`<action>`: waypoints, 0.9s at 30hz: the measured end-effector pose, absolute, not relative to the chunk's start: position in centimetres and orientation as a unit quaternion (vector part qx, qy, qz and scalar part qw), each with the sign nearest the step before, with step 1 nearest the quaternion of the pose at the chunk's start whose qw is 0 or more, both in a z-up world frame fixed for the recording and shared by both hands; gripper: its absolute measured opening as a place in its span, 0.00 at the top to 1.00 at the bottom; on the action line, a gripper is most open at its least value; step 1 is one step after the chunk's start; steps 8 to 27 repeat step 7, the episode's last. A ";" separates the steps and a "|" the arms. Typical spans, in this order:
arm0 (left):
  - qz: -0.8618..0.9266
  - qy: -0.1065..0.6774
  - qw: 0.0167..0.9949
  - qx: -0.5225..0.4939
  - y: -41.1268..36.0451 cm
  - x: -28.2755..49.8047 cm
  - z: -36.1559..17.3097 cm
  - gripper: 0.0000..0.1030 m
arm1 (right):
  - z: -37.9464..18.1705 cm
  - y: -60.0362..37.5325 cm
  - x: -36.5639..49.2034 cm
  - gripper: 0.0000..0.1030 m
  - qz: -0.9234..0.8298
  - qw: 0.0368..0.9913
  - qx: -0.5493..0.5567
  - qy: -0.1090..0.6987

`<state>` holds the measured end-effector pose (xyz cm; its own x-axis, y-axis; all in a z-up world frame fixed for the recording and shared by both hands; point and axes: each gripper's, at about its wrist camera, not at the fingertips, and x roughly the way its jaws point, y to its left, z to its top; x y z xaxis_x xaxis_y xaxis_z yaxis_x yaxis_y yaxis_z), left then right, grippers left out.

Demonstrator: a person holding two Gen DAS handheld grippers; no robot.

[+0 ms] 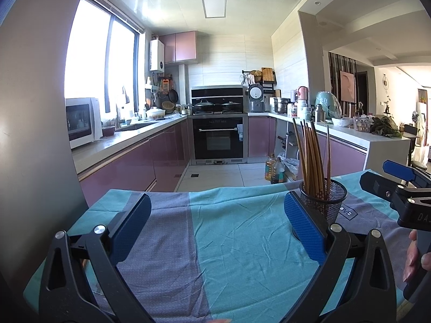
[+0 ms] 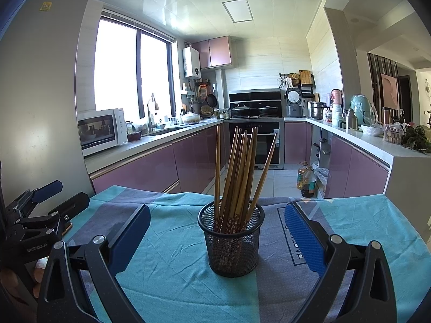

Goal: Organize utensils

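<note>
- Left gripper (image 1: 217, 222): hovering low over the tablecloth (image 1: 242, 242), fingers spread wide, nothing lying between them; its right pad (image 1: 304, 227) is overlapping the holder's base at centre right of the left wrist view.
- Right gripper (image 2: 217, 232): levelled at the mesh holder (image 2: 231, 238), jaws gaping wide to either side of it, gripping nothing.
- Chopsticks (image 2: 237, 172): standing bundled in the holder, fanning outward, at frame centre of the right wrist view.
- Hand (image 1: 413, 255): showing only fingertips, cut off at the lower right edge.
- Tablecloth lettering: partly covered, not readable.
</note>
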<state>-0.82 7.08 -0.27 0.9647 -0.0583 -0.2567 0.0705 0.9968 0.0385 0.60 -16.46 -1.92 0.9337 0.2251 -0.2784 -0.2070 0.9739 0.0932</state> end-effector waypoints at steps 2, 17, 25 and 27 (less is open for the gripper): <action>-0.030 0.143 0.989 0.017 7.4 -0.3 -0.5 0.06 | -2.2 -16.7 0.8 0.06 0.108 0.982 0.027 0.150; -0.023 0.202 0.979 0.000 9.0 2.2 -1.8 0.06 | -4.3 -20.0 3.2 0.06 0.071 0.974 0.022 0.213; -0.023 0.202 0.979 0.000 9.0 2.2 -1.8 0.06 | -4.3 -20.0 3.2 0.06 0.071 0.974 0.022 0.213; -0.023 0.202 0.979 0.000 9.0 2.2 -1.8 0.06 | -4.3 -20.0 3.2 0.06 0.071 0.974 0.022 0.213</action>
